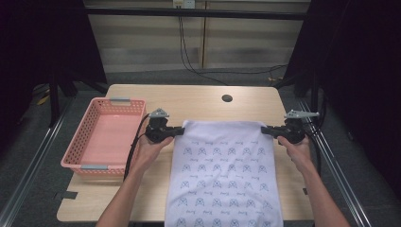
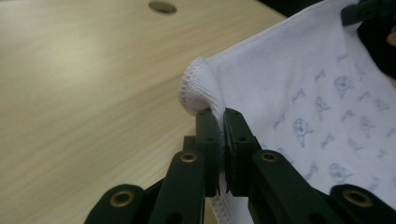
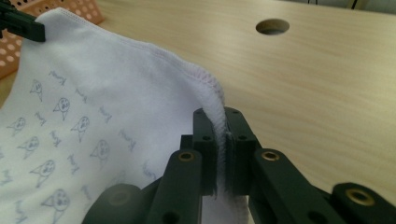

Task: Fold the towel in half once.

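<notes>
Two grippers' jaws clamped on white printed cloth (image 1: 222, 165) corners, stitched hem.

white printed cotton cloth (image 1: 224, 175): near end cut off by the picture's bottom edge
cloth print: too small to identify
pale wooden desk (image 1: 198, 101): middle hidden under cloth

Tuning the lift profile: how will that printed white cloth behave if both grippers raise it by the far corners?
Probably floppy: the printed white cloth lies flat and droops over the table's near edge. Likely light and thin, since the hem bunches easily in the left gripper and the right gripper. Expect sag between the two corners; the slip risk seems low with the stitched hem pinched.
</notes>
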Available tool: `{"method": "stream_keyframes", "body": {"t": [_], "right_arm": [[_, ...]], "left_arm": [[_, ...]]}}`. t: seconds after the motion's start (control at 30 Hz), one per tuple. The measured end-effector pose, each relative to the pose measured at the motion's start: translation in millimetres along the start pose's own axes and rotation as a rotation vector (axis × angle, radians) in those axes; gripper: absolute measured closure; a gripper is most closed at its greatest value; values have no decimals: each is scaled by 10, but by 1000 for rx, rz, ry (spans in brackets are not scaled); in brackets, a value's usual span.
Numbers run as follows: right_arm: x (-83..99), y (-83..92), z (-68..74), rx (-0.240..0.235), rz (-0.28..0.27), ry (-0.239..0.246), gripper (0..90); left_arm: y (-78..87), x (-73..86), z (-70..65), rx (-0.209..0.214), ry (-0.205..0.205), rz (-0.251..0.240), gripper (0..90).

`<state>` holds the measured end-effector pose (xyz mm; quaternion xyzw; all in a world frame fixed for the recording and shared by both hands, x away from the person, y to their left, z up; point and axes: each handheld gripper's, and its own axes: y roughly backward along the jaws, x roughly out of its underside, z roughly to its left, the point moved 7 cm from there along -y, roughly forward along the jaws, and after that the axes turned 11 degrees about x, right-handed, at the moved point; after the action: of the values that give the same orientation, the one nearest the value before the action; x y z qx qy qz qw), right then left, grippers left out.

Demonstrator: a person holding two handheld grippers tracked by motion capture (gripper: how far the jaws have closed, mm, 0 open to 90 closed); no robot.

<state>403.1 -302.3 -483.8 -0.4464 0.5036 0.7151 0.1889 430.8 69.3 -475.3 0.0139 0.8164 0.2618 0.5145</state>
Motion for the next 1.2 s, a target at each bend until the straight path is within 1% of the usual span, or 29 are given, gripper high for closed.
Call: {"method": "stream_keyframes", "body": {"t": [0.07, 0.1, 0.13, 0.2, 0.27, 0.3, 0.33, 0.37, 0.43, 0.47, 0.5, 0.53, 0.57, 0.63, 0.7, 0.8, 0.87, 0.9, 0.93, 0.97, 1.03, 1.07, 1.1, 1.13, 1.17, 1.2], "right_arm": [[-96, 40, 4, -10, -17, -3, 850], [-136, 52, 0, -11, -23, -1, 850], [-210, 74, -5, -14, -36, -4, 850], [-319, 105, -25, -14, -57, -6, 850], [-435, 133, -56, -8, -78, -15, 850], [-488, 143, -70, -3, -87, -16, 850], [-540, 155, -78, -4, -95, -15, 851], [-600, 160, -87, -6, -104, -14, 852], [-682, 152, -99, -2, -106, -8, 853], [-745, 144, -113, 6, -108, -7, 854], [-785, 141, -124, 10, -113, -5, 854], [-855, 140, -139, 13, -119, -8, 855], [-894, 141, -149, 20, -120, -2, 856], [-1002, 148, -201, 31, -119, -8, 857], [-1069, 154, -225, 41, -122, -6, 858], [-1252, 204, -233, 49, -153, -9, 859], [-1341, 248, -197, 45, -180, -4, 860], [-1362, 270, -164, 35, -193, -1, 861], [-1345, 280, -135, 26, -192, 3, 862], [-1295, 275, -120, 24, -177, 9, 863], [-1140, 264, -114, 31, -128, 29, 863], [-1039, 281, -110, 19, -112, 25, 864], [-981, 294, -107, 14, -106, 22, 864], [-889, 329, -99, 2, -101, 16, 864], [-839, 358, -87, -9, -103, 7, 864], [-776, 409, -57, -36, -112, -3, 864]], "left_arm": [[68, -105, -36, -9, -27, -7, 865], [114, -180, -51, -7, -32, -18, 866], [143, -229, -55, -1, -34, -33, 866], [216, -359, -30, -14, -40, -52, 867], [267, -446, 0, -19, -39, -74, 867], [291, -490, 18, -29, -37, -88, 867], [304, -531, 37, -36, -30, -91, 867], [304, -558, 51, -48, -33, -85, 867], [287, -616, 75, -49, -34, -89, 868], [282, -637, 91, -54, -36, -83, 868], [282, -686, 114, -75, -46, -79, 868], [288, -723, 114, -70, -45, -91, 868], [305, -786, 115, -70, -47, -101, 869], [338, -886, 102, -75, -65, -116, 870], [379, -993, 98, -87, -79, -123, 870], [450, -1192, 65, -88, -77, -159, 871], [465, -1262, 15, -74, -83, -163, 871], [461, -1264, -21, -63, -86, -164, 871], [448, -1231, -53, -54, -91, -155, 871], [425, -1172, -81, -50, -100, -140, 871], [387, -1007, -135, -37, -107, -109, 870], [381, -953, -157, -34, -108, -103, 871], [384, -867, -206, -23, -109, -98, 870], [390, -816, -247, -11, -109, -99, 870], [401, -741, -309, -3, -123, -96, 870], [419, -654, -368, -7, -134, -89, 870]]}}
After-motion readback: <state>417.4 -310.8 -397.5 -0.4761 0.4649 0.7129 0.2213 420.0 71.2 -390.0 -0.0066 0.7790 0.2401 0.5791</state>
